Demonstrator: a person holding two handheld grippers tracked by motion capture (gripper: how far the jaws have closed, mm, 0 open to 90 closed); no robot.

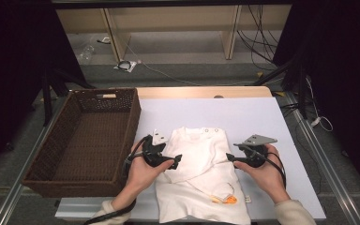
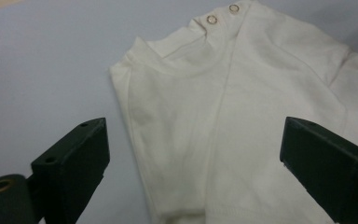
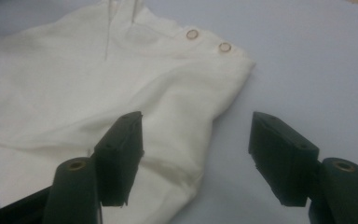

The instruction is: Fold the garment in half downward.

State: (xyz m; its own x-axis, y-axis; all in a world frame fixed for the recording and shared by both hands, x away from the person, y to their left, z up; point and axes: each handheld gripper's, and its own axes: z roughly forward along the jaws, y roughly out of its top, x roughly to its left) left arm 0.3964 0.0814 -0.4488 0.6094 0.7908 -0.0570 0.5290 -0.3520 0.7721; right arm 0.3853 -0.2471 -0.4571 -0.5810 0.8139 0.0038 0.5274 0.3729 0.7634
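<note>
A cream baby garment (image 1: 201,173) lies flat on the pale mat (image 1: 262,117), its folded sleeves crossed over the front and two snap buttons (image 1: 211,130) at the far shoulder. An orange tag (image 1: 228,199) sits near its lower hem. My left gripper (image 1: 176,161) hovers open at the garment's left edge; in the left gripper view the jaws (image 2: 193,130) straddle the cloth (image 2: 242,93) below the snaps (image 2: 211,19). At the right edge my right gripper (image 1: 229,158) is open too, its jaws (image 3: 196,119) spanning the cloth's edge (image 3: 74,84), nothing pinched.
An empty brown wicker basket (image 1: 122,136) stands at the left of the mat, close beside my left hand. Beyond the mat runs the wooden table edge (image 1: 201,91). Cables (image 1: 262,51) lie on the floor beyond, under a shelf unit.
</note>
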